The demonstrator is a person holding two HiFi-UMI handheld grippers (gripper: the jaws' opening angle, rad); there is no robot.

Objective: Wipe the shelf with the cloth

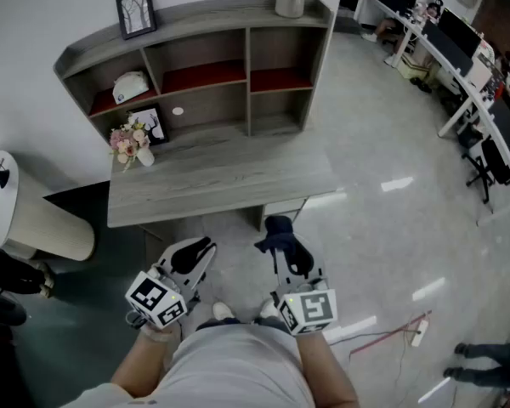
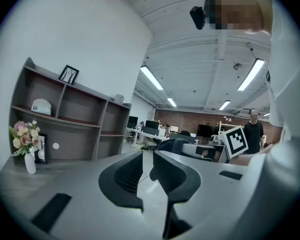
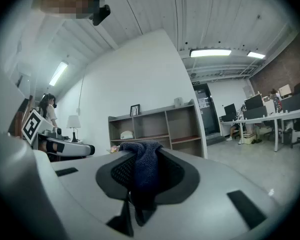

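Observation:
The grey wooden shelf (image 1: 195, 53) with red inner boards stands at the back of a grey desk (image 1: 221, 177) ahead of me. In the head view my right gripper (image 1: 280, 243) hangs below the desk's front edge, shut on a dark blue cloth (image 1: 276, 232). The right gripper view shows the cloth (image 3: 144, 169) draped between the jaws of the right gripper (image 3: 142, 156), with the shelf (image 3: 155, 126) far beyond. My left gripper (image 1: 197, 253) is beside it to the left, jaws nearly together with nothing between them. In its own view the left gripper (image 2: 147, 156) points past the shelf (image 2: 65, 114).
On the shelf top are a framed picture (image 1: 136, 13) and a pale pot (image 1: 290, 1). A white object (image 1: 130, 85) lies in the left compartment. A flower vase (image 1: 132, 143) and a small frame (image 1: 153, 124) stand on the desk's left. A lamp (image 1: 0, 189) is at left, office desks (image 1: 459, 58) at right.

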